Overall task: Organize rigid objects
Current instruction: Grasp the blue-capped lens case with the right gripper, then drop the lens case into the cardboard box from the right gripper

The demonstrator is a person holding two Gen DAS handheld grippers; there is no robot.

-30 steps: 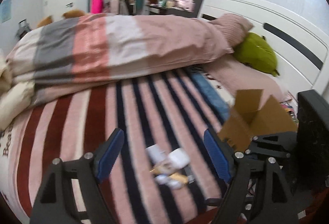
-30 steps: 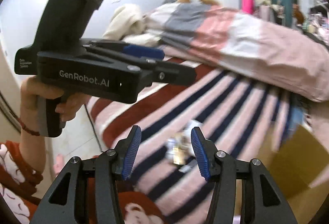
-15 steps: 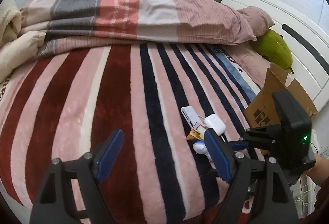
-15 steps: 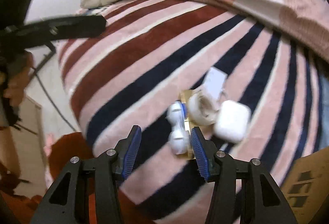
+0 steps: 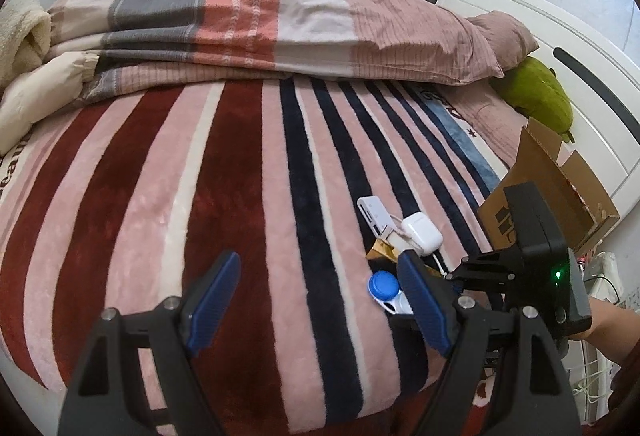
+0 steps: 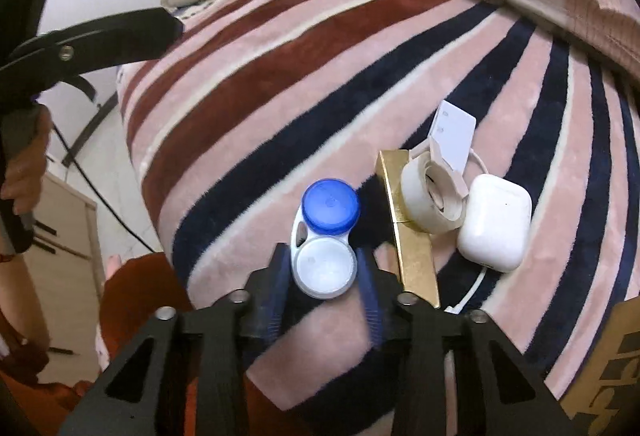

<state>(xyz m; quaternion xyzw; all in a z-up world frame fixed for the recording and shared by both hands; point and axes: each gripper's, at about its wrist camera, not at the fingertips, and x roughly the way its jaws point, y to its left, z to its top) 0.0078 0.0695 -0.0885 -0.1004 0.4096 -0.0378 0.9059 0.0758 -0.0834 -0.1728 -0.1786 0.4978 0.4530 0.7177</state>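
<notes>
A contact lens case [image 6: 325, 236] with one blue and one white cap lies on the striped blanket [image 6: 304, 84]; it also shows in the left wrist view [image 5: 384, 288]. My right gripper [image 6: 324, 272] is open with its blue pads on either side of the white cap. Beside it lie a gold box [image 6: 412, 232], a tape roll [image 6: 430, 196], a white earbud case [image 6: 496, 224] and a white card reader [image 6: 454, 134]. My left gripper [image 5: 316, 296] is open and empty above the blanket, left of the pile.
An open cardboard box [image 5: 560, 192] stands at the bed's right edge. A folded quilt [image 5: 260, 16] and a green plush [image 5: 536, 96] lie at the back. The white headboard [image 5: 580, 48] is on the right. The bed's edge and floor [image 6: 80, 172] are left of the pile.
My right gripper has moved down and forward, so its pads now straddle the lens case. My left gripper has come slightly closer to the blanket.
</notes>
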